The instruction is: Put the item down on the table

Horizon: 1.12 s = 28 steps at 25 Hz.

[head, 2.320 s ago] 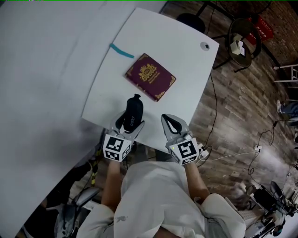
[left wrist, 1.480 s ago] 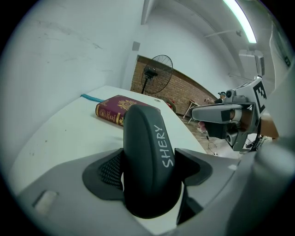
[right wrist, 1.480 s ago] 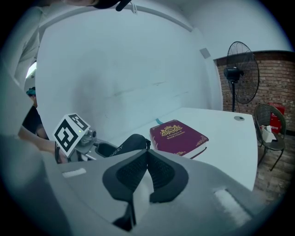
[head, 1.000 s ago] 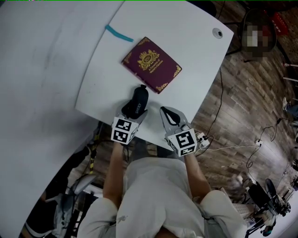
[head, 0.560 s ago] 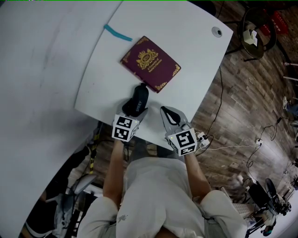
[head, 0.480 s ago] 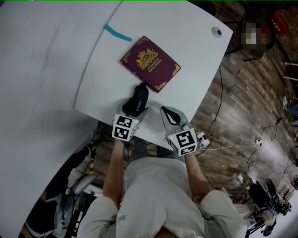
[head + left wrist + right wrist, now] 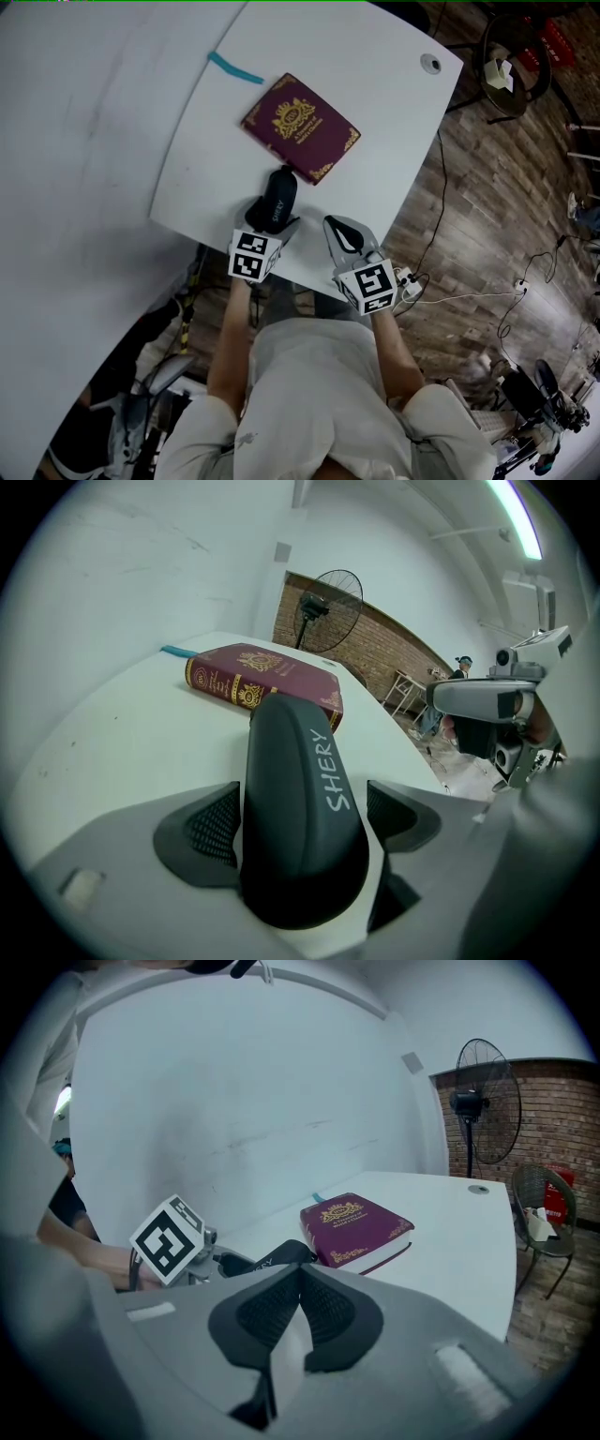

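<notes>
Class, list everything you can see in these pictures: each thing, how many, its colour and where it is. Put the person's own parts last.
table: one, white, under the other items.
book: one, maroon with gold print, flat on the table.
strip: one, teal, on the table past the book's far corner.
case: one, dark grey, just short of the book, between the left gripper's jaws.
fan: one, black, by the brick wall.
chair: one, dark, on the wooden floor right of the table.
left gripper: one, grey, jaws just been opening, pads off the case.
right gripper: one, grey, jaws together, empty.
</notes>
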Motion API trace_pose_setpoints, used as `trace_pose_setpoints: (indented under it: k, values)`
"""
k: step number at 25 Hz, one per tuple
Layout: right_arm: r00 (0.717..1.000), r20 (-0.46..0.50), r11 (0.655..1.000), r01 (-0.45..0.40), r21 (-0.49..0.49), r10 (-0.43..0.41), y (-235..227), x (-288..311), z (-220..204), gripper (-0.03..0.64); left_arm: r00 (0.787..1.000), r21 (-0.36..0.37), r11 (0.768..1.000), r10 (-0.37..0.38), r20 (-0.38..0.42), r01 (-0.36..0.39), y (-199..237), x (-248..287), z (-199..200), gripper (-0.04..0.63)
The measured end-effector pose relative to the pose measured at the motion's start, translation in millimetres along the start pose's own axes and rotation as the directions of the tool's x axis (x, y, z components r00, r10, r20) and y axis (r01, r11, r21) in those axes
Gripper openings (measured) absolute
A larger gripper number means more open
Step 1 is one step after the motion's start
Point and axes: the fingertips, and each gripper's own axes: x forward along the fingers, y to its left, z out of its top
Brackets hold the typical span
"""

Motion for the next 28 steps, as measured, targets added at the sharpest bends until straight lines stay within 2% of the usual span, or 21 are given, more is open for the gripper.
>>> trace_pose_setpoints:
  k: [2, 10, 16, 22, 28]
  values:
    - [1.0, 0.003, 1.0, 0.006, 0.0, -0.006, 0.2, -2.2, -0.9, 0.005, 1.0, 0.003, 1.0, 0.007, 0.01, -0.007, 0.8, -0.7, 1.1, 0.458]
    - [0.999, 0.029, 1.0, 0.031, -0.007, -0.03, 4.4, -12.1, 0.9, 0.005, 0.999, 0.013, 1.0, 0.016, 0.041, -0.017, 1.3, -12.6, 6.5, 0.462]
    - [0.996, 0.066, 0.998, 0.054, -0.019, -0.052, 11.2, -23.4, 11.2, 0.005, 0.992, 0.021, 0.999, 0.03, 0.122, -0.033, -0.2, -41.1, 25.8, 0.454]
    - [0.989, 0.121, 0.996, 0.089, -0.029, -0.085, 20.9, -36.5, 26.7, 0.005, 0.977, 0.07, 0.996, 0.032, 0.211, -0.047, -4.8, -81.6, 44.2, 0.32]
    - [0.978, 0.179, 0.991, 0.123, -0.062, -0.11, 33.5, -54.4, 44.3, 0.003, 0.958, 0.105, 0.993, 0.014, 0.287, -0.046, -14.0, -119.5, 58.0, 0.22]
